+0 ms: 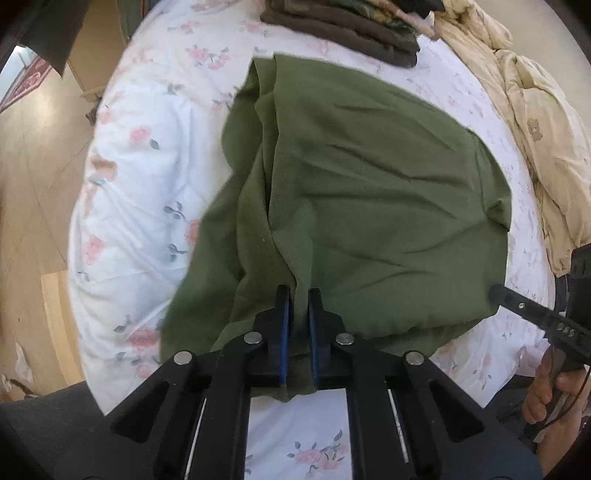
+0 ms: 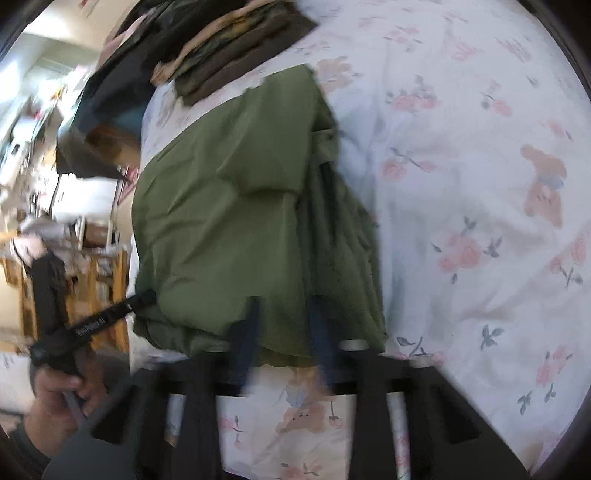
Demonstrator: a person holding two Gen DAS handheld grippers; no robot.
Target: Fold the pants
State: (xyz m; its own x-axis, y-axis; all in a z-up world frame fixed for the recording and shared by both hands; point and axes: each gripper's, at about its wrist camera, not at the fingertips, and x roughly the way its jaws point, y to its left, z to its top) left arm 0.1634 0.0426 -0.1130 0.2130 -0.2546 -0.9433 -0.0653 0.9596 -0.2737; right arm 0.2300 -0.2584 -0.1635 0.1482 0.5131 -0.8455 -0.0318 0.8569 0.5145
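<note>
While the green pants (image 1: 369, 192) lie on the bed (image 1: 140, 192), their near edge is pinched by the left claw (image 1: 298, 295) and the right claw (image 2: 284, 306).

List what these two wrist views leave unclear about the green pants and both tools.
- Right tool: right wrist view, motion blur smears its fingers, so its hold on the green pants is unreadable.
- Pants' underlayers: both views, hidden by the top fold.
- Left tool: left wrist view, fabric between its fingers hides how many layers are pinched.
- Folded clothes stack: cut off by the top edge.
</note>
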